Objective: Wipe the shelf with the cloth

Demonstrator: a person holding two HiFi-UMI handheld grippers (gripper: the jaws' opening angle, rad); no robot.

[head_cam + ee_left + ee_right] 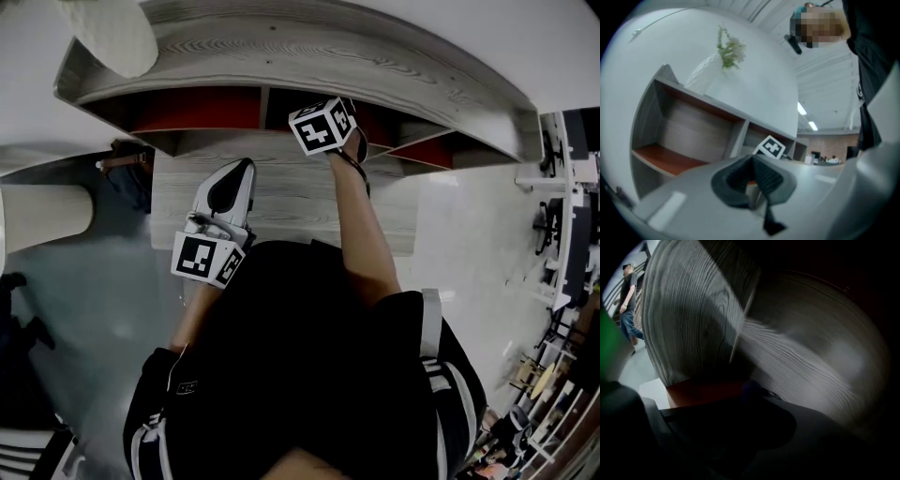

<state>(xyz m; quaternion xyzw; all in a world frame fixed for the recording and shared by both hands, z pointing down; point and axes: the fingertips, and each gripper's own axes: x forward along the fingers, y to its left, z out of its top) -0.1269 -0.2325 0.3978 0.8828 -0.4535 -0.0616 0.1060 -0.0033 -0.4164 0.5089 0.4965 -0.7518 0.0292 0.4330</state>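
Grey wood-grain shelf (309, 47) with red-lined compartments, seen from above. The right gripper (345, 141) reaches into a middle compartment, close to its grey panels. Its own view is too dark to tell how the jaws stand, and the cloth cannot be made out there. The left gripper (240, 173) hovers over the nearer lower board (281, 202), jaws closed together on nothing.

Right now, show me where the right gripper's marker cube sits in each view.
Head view: marker cube, top centre, at the shelf opening.
Left gripper view: cube just right of centre, before the shelf.
Right gripper view: not in it.
Shared landmark: the shelf's red-brown floor.
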